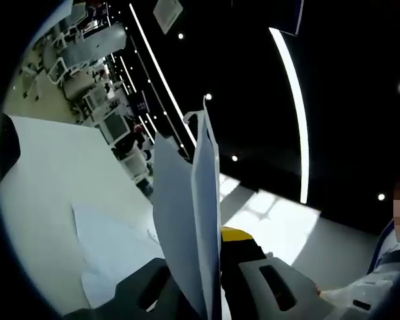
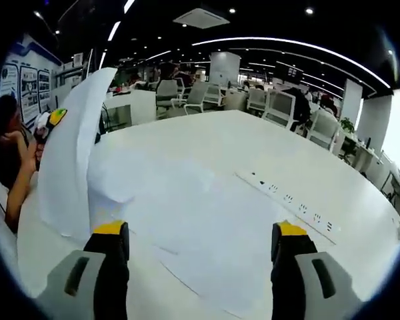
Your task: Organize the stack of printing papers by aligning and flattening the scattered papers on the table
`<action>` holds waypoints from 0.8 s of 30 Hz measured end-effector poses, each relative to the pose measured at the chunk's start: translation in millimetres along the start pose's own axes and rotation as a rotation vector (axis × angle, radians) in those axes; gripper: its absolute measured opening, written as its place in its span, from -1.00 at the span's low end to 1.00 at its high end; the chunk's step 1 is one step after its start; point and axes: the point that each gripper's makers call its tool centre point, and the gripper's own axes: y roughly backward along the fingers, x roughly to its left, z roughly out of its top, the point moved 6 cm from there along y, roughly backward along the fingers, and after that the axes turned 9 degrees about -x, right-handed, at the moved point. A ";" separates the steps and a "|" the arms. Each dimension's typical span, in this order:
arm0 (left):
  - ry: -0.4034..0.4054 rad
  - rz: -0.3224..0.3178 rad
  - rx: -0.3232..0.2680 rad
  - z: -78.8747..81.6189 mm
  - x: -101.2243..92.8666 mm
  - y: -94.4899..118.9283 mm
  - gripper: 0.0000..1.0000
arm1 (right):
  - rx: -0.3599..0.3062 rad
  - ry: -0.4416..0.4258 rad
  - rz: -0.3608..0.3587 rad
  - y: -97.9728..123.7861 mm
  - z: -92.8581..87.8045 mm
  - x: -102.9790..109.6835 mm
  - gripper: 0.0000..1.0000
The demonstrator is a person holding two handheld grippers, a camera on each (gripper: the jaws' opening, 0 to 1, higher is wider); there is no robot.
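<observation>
Several white sheets of printing paper (image 1: 190, 200) stand on edge, and my left gripper (image 1: 207, 263) is shut on them. In the right gripper view the same lifted sheets (image 2: 70, 147) curve upward at the left, with the left gripper's yellow tip (image 2: 56, 117) behind them. More loose sheets (image 2: 187, 207) lie flat and overlapping on the white table (image 2: 253, 147), ahead of my right gripper (image 2: 200, 240). Its jaws are wide open with nothing between them. Another loose sheet (image 1: 113, 247) lies on the table to the left of the left gripper.
A white power strip (image 2: 290, 200) lies on the table right of the flat sheets. A person (image 2: 10, 147) sits at the left table edge behind the lifted paper. Office chairs (image 2: 187, 93) and desks stand beyond the far edge.
</observation>
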 end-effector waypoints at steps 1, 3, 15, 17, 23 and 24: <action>0.000 0.000 -0.001 0.1 0.0 0.1 -0.88 | 0.002 -0.002 0.000 -0.8 -0.5 0.1 0.65; 0.000 -0.001 -0.002 0.4 -0.1 0.2 -0.88 | 0.002 -0.011 0.002 -2.2 -1.3 0.7 0.64; 0.001 -0.002 -0.002 2.1 1.5 0.4 -0.88 | 0.026 -0.042 0.019 -9.7 -6.4 2.7 0.64; 0.001 -0.002 -0.002 1.8 1.5 0.3 -0.88 | 0.029 -0.046 0.019 -11.3 -6.8 2.8 0.64; 0.002 0.000 -0.001 1.3 2.0 0.1 -0.88 | 0.034 -0.047 0.023 -15.8 -7.0 4.6 0.63; 0.002 0.001 -0.001 1.4 2.1 0.1 -0.88 | 0.033 -0.047 0.024 -16.0 -6.8 4.8 0.63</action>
